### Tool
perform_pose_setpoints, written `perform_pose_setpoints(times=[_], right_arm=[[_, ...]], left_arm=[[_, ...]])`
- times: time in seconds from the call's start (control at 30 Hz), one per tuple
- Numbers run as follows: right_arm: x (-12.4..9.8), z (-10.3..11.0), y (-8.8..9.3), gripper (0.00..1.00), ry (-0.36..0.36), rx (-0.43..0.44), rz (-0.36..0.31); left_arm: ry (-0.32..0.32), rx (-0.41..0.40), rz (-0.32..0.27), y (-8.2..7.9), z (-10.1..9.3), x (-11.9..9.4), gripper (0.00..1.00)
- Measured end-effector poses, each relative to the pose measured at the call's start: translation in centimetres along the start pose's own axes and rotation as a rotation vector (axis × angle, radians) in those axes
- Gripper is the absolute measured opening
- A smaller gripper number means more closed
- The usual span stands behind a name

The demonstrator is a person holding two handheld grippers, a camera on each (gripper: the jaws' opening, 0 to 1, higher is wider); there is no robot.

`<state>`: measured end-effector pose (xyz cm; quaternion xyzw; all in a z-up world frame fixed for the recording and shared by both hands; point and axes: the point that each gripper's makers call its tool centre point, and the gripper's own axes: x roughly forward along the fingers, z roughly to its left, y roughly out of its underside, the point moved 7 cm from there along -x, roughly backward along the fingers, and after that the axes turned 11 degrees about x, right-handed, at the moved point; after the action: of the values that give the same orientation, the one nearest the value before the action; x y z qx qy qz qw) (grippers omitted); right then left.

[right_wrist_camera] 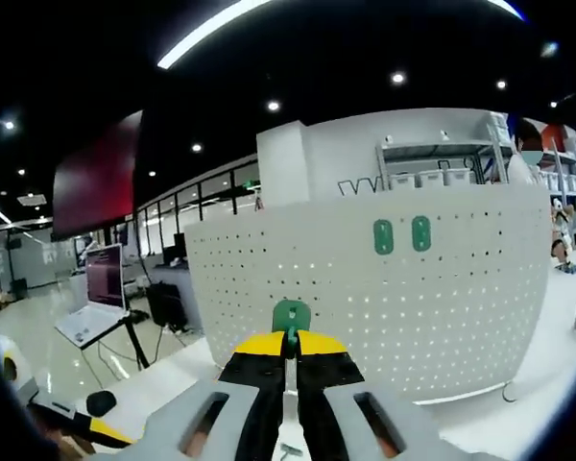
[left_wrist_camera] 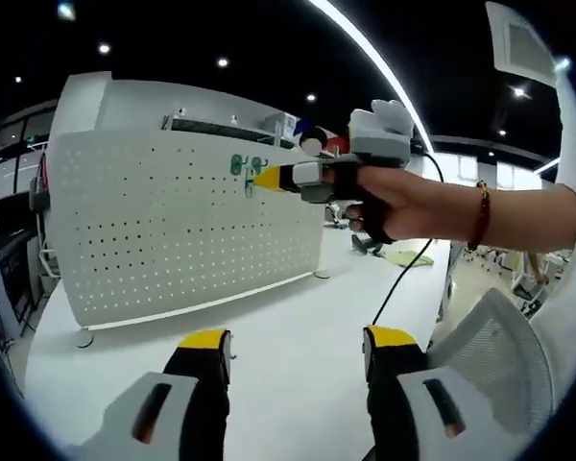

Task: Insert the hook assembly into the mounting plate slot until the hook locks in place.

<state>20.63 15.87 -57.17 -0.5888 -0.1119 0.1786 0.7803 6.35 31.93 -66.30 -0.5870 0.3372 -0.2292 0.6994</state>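
Right gripper [right_wrist_camera: 290, 348]: jaws pinched on green hook assembly [right_wrist_camera: 291, 315], near white pegboard mounting plate [right_wrist_camera: 365, 298] | two green hooks [right_wrist_camera: 402, 235] already seated near its top edge | left gripper [left_wrist_camera: 298, 348]: jaws wide, empty, over white table [left_wrist_camera: 298, 317] | advice: square the hook to a slot, push straight until seated, keep board in view.

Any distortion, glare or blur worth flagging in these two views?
Left gripper view: fisheye bows the pegboard; ceiling strip light blown out; right gripper sharp. Right gripper view: pegboard edges curve, green hook clear, dark surroundings.
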Motion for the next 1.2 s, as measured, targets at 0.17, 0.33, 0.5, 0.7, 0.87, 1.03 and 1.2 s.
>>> perform_pose_setpoints(times=[0.17,0.33,0.5,0.7,0.87,1.03,1.2], right_arm=[[1.2,-0.1,-1.0,0.01,0.026,-0.011,-0.024],[2.4,-0.1,-1.9,0.01,0.045,-0.037,-0.039],[3.4,-0.3,-2.8,0.01,0.061,-0.038,-0.062],[4.4,-0.6,-3.4,0.01,0.070,-0.047,-0.058],[5.0,-0.8,-4.2,0.01,0.099,-0.045,-0.081],[5.7,-1.3,-4.9,0.01,0.125,-0.039,-0.104],[6.1,-1.6,-5.6,0.01,0.144,-0.063,-0.111]], left_arm=[[0.017,-0.007,-0.005,-0.1,-0.1,0.1,0.64],[0.046,0.016,-0.013,-0.2,-0.2,0.1,0.69],[0.033,0.013,-0.027,-0.5,0.1,0.2,0.73],[0.033,0.033,-0.012,-0.2,0.4,0.2,0.76],[0.032,0.021,-0.006,0.2,0.5,-0.3,0.76],[0.036,0.041,0.016,0.5,0.6,-0.4,0.77],[0.043,0.034,0.010,0.6,0.8,-0.3,0.77]])
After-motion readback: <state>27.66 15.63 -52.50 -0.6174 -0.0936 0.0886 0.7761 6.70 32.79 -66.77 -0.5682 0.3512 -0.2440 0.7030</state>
